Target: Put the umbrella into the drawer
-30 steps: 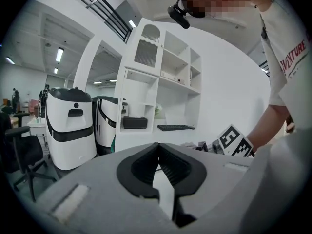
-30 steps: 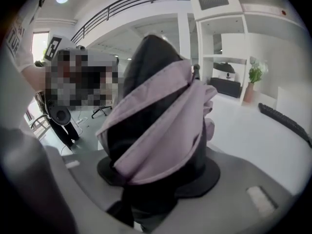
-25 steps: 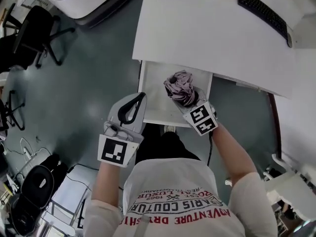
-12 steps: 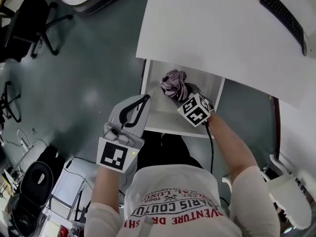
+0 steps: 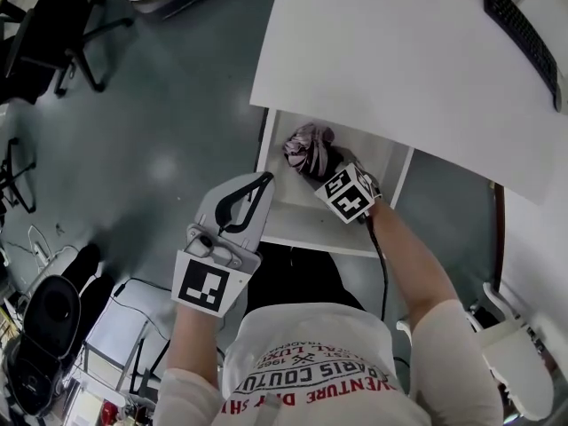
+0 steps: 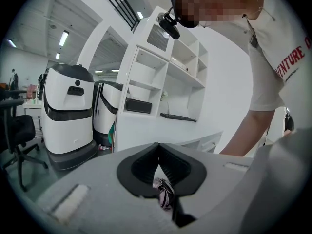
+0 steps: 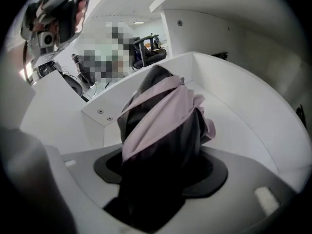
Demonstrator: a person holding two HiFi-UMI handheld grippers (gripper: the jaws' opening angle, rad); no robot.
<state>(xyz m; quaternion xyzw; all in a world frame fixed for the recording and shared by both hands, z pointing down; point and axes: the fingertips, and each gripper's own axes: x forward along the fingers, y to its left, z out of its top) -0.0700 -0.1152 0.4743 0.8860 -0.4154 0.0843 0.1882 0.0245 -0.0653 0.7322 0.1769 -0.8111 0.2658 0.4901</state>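
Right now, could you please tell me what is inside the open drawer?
The drawer holds a folded pink-and-black umbrella, between the opening jaws of the right gripper. Otherwise only its white floor shows. The desk covers the drawer's back, so that part cannot be seen.

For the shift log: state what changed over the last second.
The right tongs sank with the umbrella deeper into the open drawer; they are opening now, the umbrella between them. Unchanged: the left tongs shut and empty beside the drawer's left side, the drawer pulled out.
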